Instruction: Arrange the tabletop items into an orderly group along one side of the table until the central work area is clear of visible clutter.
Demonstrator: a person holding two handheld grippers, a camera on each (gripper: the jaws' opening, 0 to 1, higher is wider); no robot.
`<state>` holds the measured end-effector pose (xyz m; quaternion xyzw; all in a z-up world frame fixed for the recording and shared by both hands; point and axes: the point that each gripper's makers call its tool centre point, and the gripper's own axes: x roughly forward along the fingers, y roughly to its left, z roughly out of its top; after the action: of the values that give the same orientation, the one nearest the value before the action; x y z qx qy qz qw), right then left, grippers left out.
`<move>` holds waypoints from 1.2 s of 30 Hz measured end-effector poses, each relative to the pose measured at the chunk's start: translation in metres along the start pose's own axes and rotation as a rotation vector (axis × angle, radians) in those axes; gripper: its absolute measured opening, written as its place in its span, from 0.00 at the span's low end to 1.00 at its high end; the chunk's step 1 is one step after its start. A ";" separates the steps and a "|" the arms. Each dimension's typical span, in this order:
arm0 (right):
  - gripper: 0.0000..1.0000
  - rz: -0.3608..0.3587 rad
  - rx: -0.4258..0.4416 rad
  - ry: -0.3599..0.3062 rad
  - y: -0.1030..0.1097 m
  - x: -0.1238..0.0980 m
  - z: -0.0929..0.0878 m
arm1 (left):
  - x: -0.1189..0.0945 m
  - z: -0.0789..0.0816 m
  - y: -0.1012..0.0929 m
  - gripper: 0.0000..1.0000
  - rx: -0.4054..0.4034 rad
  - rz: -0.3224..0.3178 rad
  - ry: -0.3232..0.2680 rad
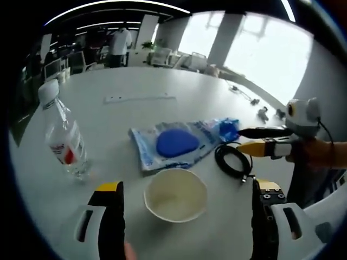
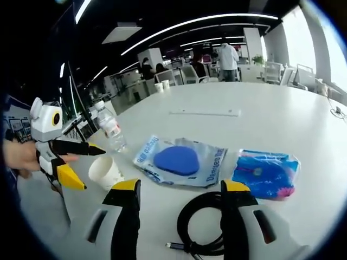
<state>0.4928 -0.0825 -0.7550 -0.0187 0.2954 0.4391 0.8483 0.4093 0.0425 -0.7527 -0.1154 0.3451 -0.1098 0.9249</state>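
Note:
A white paper cup (image 1: 175, 195) stands open-side up between the tips of my left gripper (image 1: 188, 187), which is open. Left of it is a clear water bottle (image 1: 62, 132) with a white cap. Behind the cup lies a clear packet holding a blue round pad (image 1: 176, 142), then a blue packet (image 1: 227, 129) and a coiled black cable (image 1: 233, 160). My right gripper (image 1: 241, 140) comes in from the right, open, near the cable. In the right gripper view, that gripper (image 2: 181, 187) is open over the cable (image 2: 203, 216); the left gripper (image 2: 93, 169) is at the cup (image 2: 105, 172).
The table (image 1: 162, 76) is large, white and rounded. A thin white strip (image 1: 140, 98) lies on it farther back, and small dark objects (image 1: 263, 112) sit near the far right edge. Office chairs, desks and a standing person (image 2: 229, 57) are beyond the table.

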 end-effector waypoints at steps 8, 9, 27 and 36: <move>0.54 0.059 -0.020 0.031 0.020 0.008 -0.005 | 0.001 -0.012 0.005 0.91 -0.031 0.009 0.014; 0.54 0.074 -0.027 0.041 0.025 0.009 -0.008 | 0.001 -0.014 0.005 0.90 -0.027 0.011 0.020; 0.39 0.193 -0.082 0.130 0.068 0.037 -0.021 | 0.005 -0.031 0.014 0.77 -0.034 0.015 0.041; 0.35 0.285 -0.236 0.207 0.083 0.050 -0.029 | 0.006 -0.036 0.019 0.71 -0.011 0.007 0.053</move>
<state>0.4378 -0.0035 -0.7857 -0.1212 0.3270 0.5819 0.7347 0.3918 0.0537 -0.7882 -0.1165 0.3705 -0.1076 0.9152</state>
